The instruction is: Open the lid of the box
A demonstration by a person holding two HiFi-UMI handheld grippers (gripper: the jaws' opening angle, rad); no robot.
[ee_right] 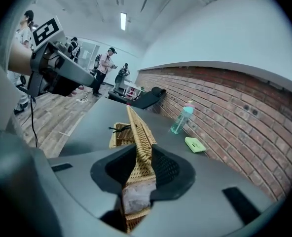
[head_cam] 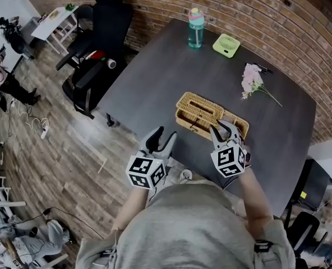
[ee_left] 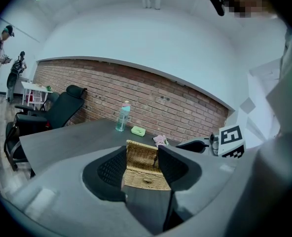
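- Tongs first. How does each pair stand?
- The right tongs (head_cam: 225, 131) are clamped on the lid (ee_right: 138, 127) of the wicker box (head_cam: 191, 123). In the right gripper view the woven edge of the lid sits pinched between the two pads.
- And the left pair?
- The left tongs (head_cam: 162, 134) are apart and hold nothing. The left gripper view shows the box through the gap, farther off and untouched. From the head view they hang by the near edge of the surface (head_cam: 155, 66), to the left of the box.
- Where is the box itself?
- On the dark surface, on the person's side of its middle, just ahead of the right tongs.
- Is the lid flat?
- No. The right gripper view shows it edge-on and tilted up, rising away from the tongs, with the open basket part behind it to the left.
- Anything else on the surface?
- A teal bottle (head_cam: 196, 28) with a pink cap stands near the far edge. A small lime-green object (head_cam: 226, 45) lies just beside it. A sprig of pink flowers (head_cam: 252, 80) lies between those and the box, toward the right. A black office chair (head_cam: 101, 38) stands on the floor past the left side.
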